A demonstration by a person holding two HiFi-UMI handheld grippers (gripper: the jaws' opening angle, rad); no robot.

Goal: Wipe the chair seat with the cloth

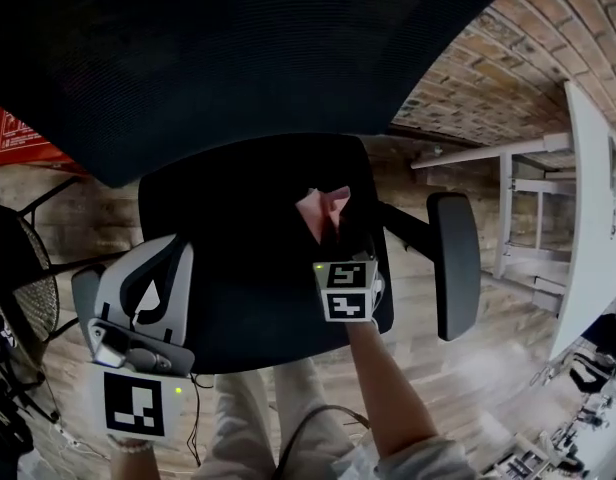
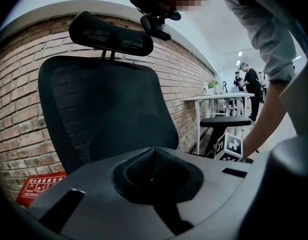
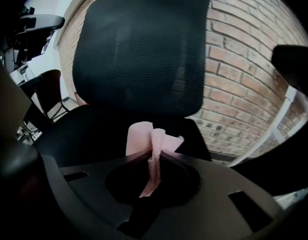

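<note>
Cloth, pink and bunched, is clamped in my right tool over the back-right part of the chair seat, so most of the seat lies left and toward me, while my left tool, clenched on nothing, hangs at the seat's front-left edge.

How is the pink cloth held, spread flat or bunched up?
Bunched: the cloth is pinched into upright folds by the right tongs.
</note>
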